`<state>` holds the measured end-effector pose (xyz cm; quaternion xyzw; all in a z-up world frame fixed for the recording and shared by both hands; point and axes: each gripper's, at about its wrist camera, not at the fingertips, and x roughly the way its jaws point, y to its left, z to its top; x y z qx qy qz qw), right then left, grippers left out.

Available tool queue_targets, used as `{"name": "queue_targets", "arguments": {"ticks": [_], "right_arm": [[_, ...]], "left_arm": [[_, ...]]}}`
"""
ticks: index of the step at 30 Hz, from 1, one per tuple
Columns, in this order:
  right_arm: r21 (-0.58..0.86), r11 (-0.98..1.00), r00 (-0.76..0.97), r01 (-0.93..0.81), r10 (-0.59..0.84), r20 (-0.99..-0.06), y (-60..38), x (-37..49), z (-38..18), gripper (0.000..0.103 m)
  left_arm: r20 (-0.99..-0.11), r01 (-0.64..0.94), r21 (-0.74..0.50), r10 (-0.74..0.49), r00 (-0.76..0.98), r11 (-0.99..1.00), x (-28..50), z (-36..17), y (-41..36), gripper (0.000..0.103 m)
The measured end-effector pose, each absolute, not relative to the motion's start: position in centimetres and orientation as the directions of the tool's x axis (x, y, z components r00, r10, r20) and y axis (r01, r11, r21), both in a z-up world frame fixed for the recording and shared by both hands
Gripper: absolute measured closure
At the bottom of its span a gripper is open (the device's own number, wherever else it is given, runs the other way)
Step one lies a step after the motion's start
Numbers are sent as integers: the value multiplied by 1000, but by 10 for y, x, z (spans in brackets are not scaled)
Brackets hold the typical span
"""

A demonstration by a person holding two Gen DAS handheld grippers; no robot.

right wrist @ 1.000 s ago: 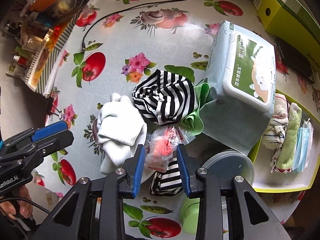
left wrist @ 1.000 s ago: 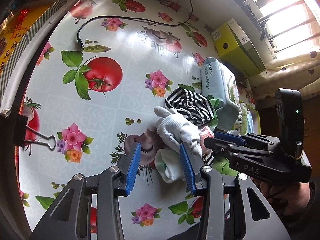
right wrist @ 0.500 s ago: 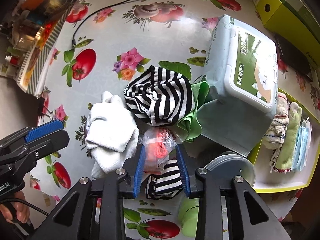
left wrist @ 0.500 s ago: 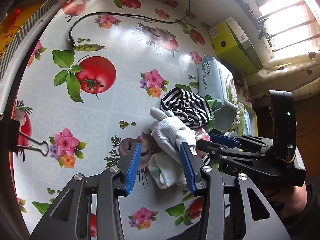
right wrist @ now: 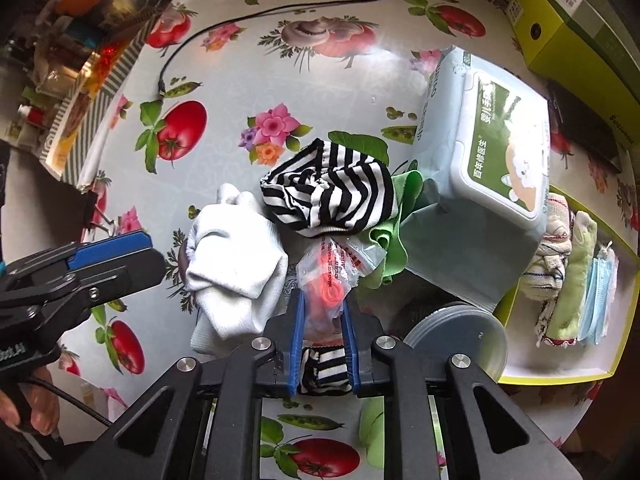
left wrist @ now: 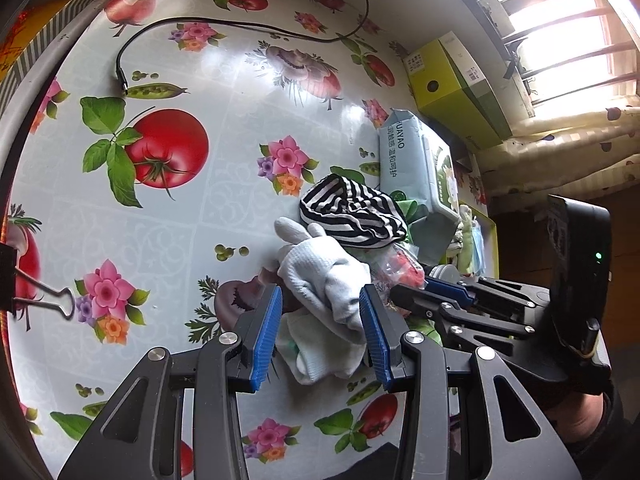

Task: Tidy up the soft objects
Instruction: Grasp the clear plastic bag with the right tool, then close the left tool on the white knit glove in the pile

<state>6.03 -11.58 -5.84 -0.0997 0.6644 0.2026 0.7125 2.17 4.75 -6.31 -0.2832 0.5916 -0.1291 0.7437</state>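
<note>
right hand-held gripper (right wrist: pixel 323 320) closing on plastic bag (right wrist: pixel 334 270) | tablecloth (left wrist: pixel 224 216) left: bare

soft pile mid-table. white knit glove (right wrist: pixel 236 256) crumpled on the left of the pile, fingers toward the far side. black-and-white striped cloth (right wrist: pixel 328 196) bunched just beside it, overlapping a green cloth (right wrist: pixel 400 216) that is partly tucked under a pale wipes pack (right wrist: pixel 476 184), tilted. clear plastic bag (right wrist: pixel 332 272) with orange-red contents lies at the near edge of the striped cloth. a second striped piece (right wrist: pixel 324 368) lies nearer still. yellow tray (right wrist: pixel 560 376) at right holds a patterned cloth (right wrist: pixel 554 240), a green cloth roll (right wrist: pixel 576 276) and blue face masks (right wrist: pixel 600 296), side by side.
</note>
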Motion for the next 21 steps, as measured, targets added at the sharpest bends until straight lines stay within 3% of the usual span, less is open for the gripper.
{"name": "queue_targets", "arguments": {"ticks": [2, 5, 18, 19, 21], "right_arm": [[132, 898, 51, -419, 168, -984, -120, 54, -48, 86], [148, 903, 72, -403, 193, -979, -131, 44, -34, 86], [215, 896, 140, -388, 287, -948, -161, 36, -6, 86], [222, 893, 145, -392, 298, -943, -164, 37, -4, 86], [241, 884, 152, -400, 323, -934, -170, 39, 0, 86]], "left_arm": [[-803, -142, -583, -539, 255, 800, 24, -67, 44, 61], [-798, -142, -593, -556, 233, 792, 29, -76, 36, 53], [-848, -218, -529, -501, 173, 820, 43, -99, 13, 53], [-853, -217, -520, -491, 178, 826, 43, -99, 11, 54], [-858, -221, -510, -477, 190, 831, 42, -96, 9, 68]]}}
